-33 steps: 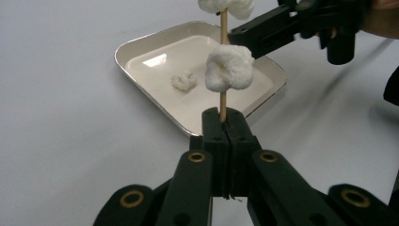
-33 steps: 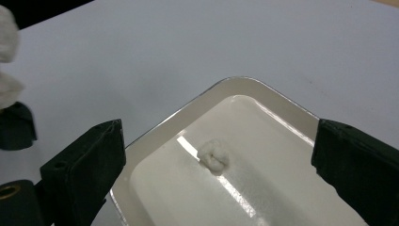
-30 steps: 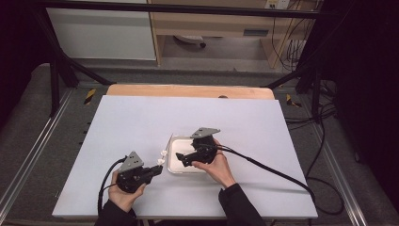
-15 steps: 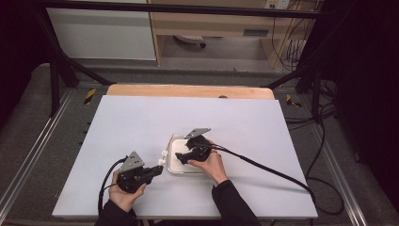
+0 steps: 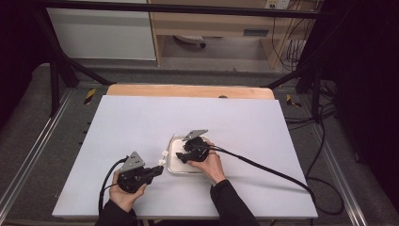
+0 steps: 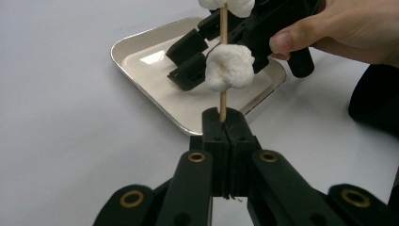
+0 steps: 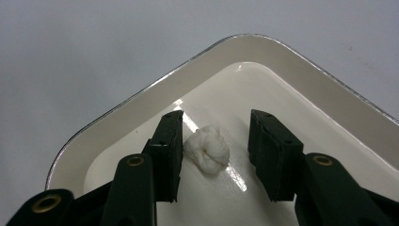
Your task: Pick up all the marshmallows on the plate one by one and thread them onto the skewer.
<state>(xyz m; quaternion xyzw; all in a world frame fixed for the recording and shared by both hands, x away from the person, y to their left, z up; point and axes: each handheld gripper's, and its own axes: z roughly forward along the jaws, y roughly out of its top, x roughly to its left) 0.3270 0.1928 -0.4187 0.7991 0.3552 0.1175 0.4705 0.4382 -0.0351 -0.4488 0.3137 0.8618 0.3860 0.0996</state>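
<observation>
My left gripper [image 6: 224, 121] [image 5: 160, 169] is shut on the lower end of a thin wooden skewer [image 6: 223, 100] that stands upright. One white marshmallow [image 6: 229, 67] is threaded on it and a second [image 6: 226, 5] sits at the top edge; both show beside the tray [image 5: 163, 157]. My right gripper [image 7: 215, 136] [image 5: 180, 157] reaches down into a cream tray [image 7: 141, 106] [image 5: 173, 141]. Its jaws have just been closing around a loose marshmallow [image 7: 207, 149] on the tray floor. The left pad is close against the marshmallow and the right pad stands apart.
The tray lies near the front middle of a white table top [image 5: 141, 122], which has a wooden strip [image 5: 188, 90] along its far edge. A black cable [image 5: 263, 167] trails right from my right gripper. Dark frame rails [image 5: 28, 155] flank the table.
My right gripper has sunk into the tray and its jaws have narrowed around the loose marshmallow. The left gripper and its skewer have stayed in place.
</observation>
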